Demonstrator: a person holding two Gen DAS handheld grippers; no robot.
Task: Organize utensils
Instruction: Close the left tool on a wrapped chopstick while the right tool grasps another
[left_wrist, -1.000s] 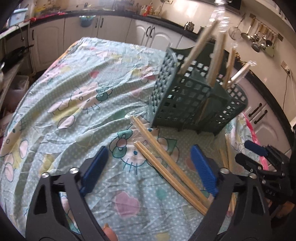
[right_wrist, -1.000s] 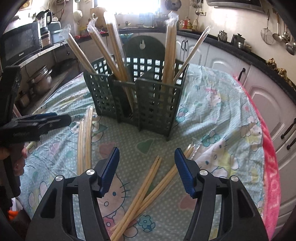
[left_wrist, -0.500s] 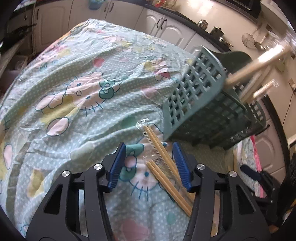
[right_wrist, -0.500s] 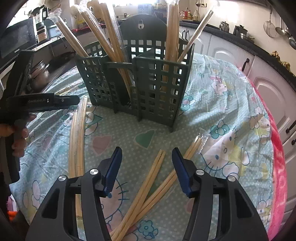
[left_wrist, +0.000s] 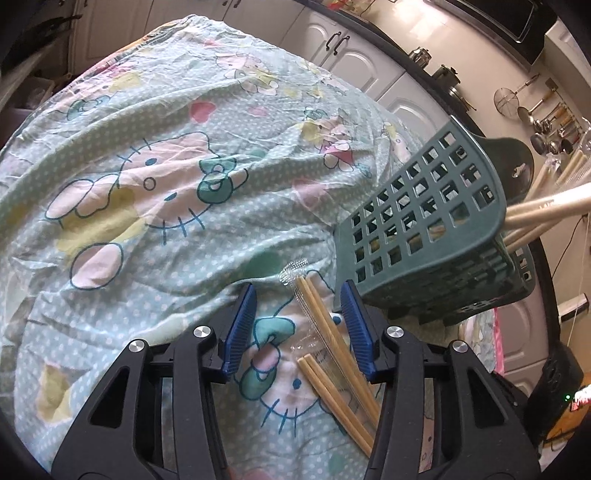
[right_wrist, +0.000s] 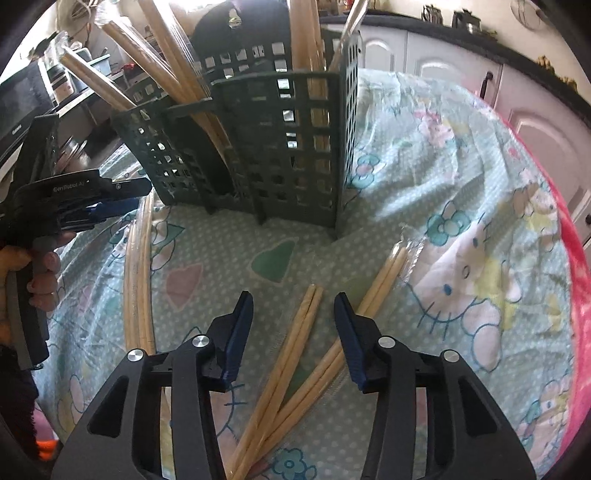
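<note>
Straddling wrapped chopsticks (left_wrist: 325, 325), left claw (left_wrist: 297, 299) seemingly agape.

We lose the lower ends of the wrapped chopsticks (left_wrist: 334, 334) behind the left gripper's (left_wrist: 299, 325) right finger. The green caddy (right_wrist: 266, 147) hides the bottoms of the pairs standing in it; their tops run off the frame's upper edge (right wrist view). Hanging utensils (left_wrist: 550, 123) are too small, perhaps ladles.
</note>
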